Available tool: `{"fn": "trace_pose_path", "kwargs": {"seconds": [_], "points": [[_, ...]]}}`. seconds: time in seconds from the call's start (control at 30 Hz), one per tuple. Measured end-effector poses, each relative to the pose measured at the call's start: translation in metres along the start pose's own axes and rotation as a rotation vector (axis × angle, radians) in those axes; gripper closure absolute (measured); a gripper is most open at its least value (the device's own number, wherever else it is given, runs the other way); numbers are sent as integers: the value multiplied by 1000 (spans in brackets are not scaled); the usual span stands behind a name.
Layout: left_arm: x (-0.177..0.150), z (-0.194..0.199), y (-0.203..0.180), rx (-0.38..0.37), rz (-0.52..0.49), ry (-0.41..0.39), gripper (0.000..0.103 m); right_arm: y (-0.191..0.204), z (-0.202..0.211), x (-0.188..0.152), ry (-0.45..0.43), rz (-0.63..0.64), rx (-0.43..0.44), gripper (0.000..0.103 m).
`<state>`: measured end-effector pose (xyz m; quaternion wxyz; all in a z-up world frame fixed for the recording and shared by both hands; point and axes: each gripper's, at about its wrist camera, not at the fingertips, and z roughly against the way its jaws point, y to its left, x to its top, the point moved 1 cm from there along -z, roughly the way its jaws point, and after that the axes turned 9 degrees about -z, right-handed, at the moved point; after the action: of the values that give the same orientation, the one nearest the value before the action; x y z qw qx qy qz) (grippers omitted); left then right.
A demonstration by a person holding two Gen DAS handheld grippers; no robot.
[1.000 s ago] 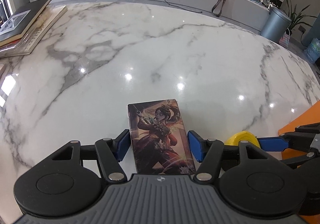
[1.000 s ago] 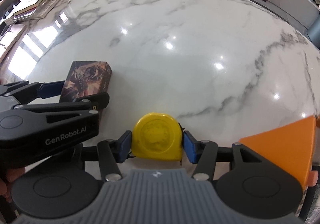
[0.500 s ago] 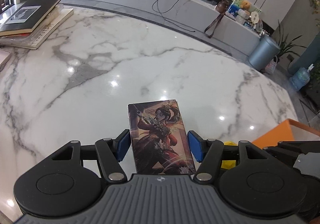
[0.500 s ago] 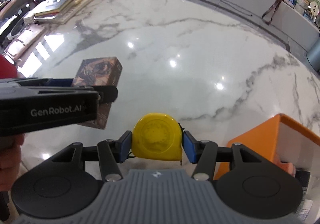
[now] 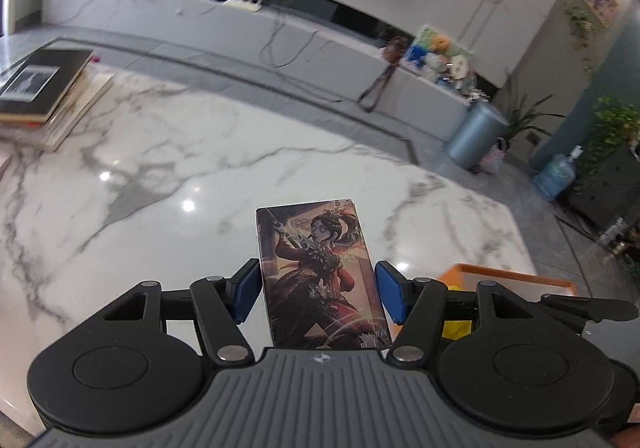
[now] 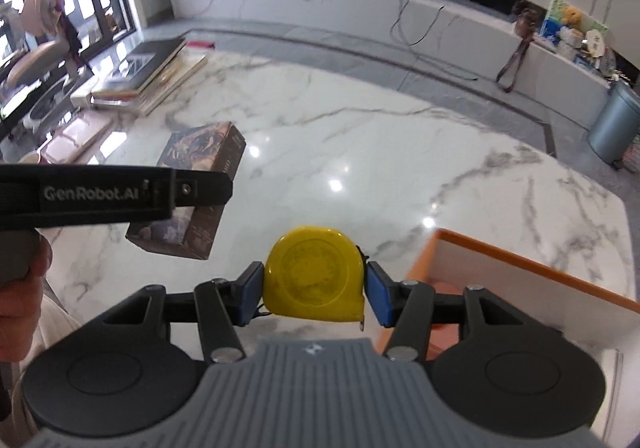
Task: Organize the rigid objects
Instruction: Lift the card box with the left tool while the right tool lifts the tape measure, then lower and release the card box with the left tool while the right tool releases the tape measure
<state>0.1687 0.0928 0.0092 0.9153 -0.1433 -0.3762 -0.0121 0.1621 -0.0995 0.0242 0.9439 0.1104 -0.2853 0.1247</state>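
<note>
My left gripper [image 5: 317, 288] is shut on a dark illustrated card box [image 5: 320, 272] and holds it above the marble table [image 5: 160, 188]. The box also shows in the right wrist view [image 6: 200, 184], held up at the left, partly hidden by the left gripper's body. My right gripper [image 6: 314, 290] is shut on a round yellow tape measure [image 6: 314, 274], lifted above the table beside an orange bin [image 6: 520, 260]. The bin's rim shows in the left wrist view [image 5: 508, 274], low on the right.
A stack of books [image 6: 148, 72] lies at the table's far left edge. A grey trash can [image 6: 614, 128] stands on the floor beyond the table. A long marble ledge [image 6: 360, 8] with clutter runs along the back wall.
Both grippers have risen well above the table, each with its object. More of the room and the orange bin's inside has come into view.
</note>
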Motion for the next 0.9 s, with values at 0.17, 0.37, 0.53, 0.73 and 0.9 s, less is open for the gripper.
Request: {"fn": "trace_pose_path", "kwargs": {"seconds": [0.17, 0.37, 0.53, 0.73, 0.9], "points": [[2, 9, -34, -67, -48, -12, 32, -31, 31, -11, -41, -62, -23, 48], [-3, 7, -82, -154, -133, 6, 32, -71, 57, -30, -63, -140, -58, 48], [-10, -6, -122, -212, -225, 41, 32, -106, 66, -51, -51, -195, -91, 48], [-24, -25, -156, -258, -309, 97, 32, -141, 69, -71, -27, -240, -125, 48], [-32, -42, -170, -271, -332, 149, 32, -162, 66, -82, -5, -274, -138, 48]]}}
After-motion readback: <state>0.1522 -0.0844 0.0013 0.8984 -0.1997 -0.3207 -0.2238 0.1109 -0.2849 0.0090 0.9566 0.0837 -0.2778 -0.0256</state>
